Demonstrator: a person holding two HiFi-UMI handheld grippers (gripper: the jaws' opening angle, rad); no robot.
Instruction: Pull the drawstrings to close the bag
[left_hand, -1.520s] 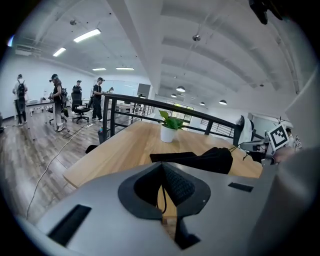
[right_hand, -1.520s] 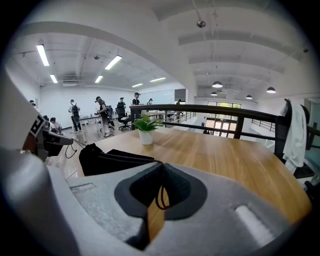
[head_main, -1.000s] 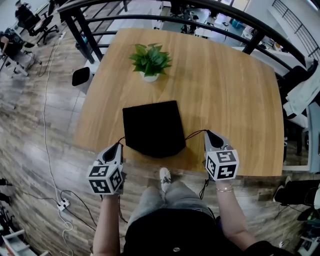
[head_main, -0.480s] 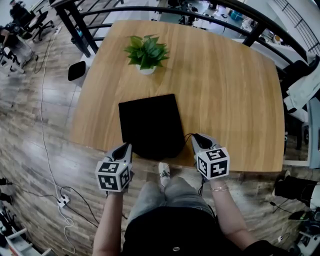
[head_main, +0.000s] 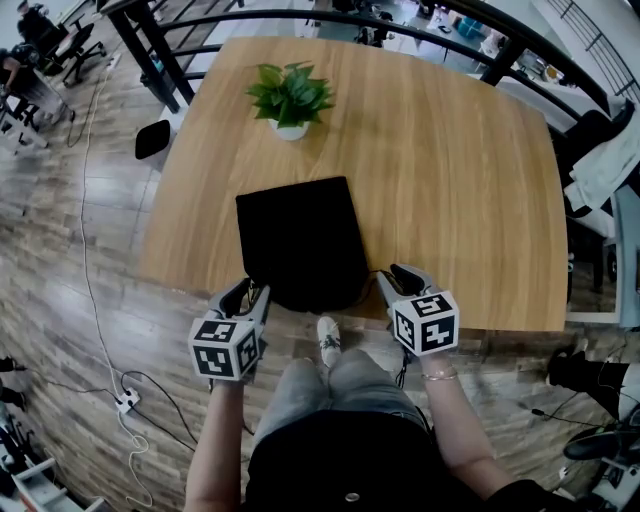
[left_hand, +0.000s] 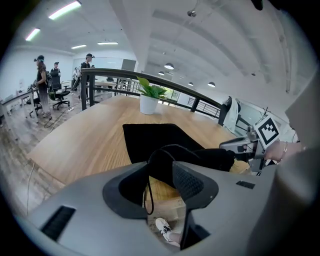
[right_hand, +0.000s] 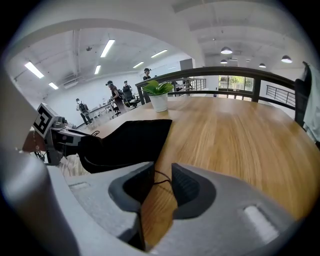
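Bag (head_main: 300, 240): release hazard
Head view: lies at table's (head_main: 450, 180) 6 o'clock edge. Left gripper view: left gripper (left_hand: 161, 167) jaws just opened, left drawstring (left_hand: 146, 197) loose between. Right gripper view: right gripper (right_hand: 162, 170) likewise, right drawstring (right_hand: 161, 178) unclamped. Slack may reopen mouth

A light wooden table (head_main: 450, 180) with rounded corners stands on a grey-brown wood-plank floor (head_main: 70, 300). A green plant in a white pot (head_main: 290, 98) stands near its far edge. A curved black metal railing (right_hand: 225, 71) runs behind. Long strip lights (right_hand: 107, 48) glow on the white ceiling (left_hand: 225, 45).
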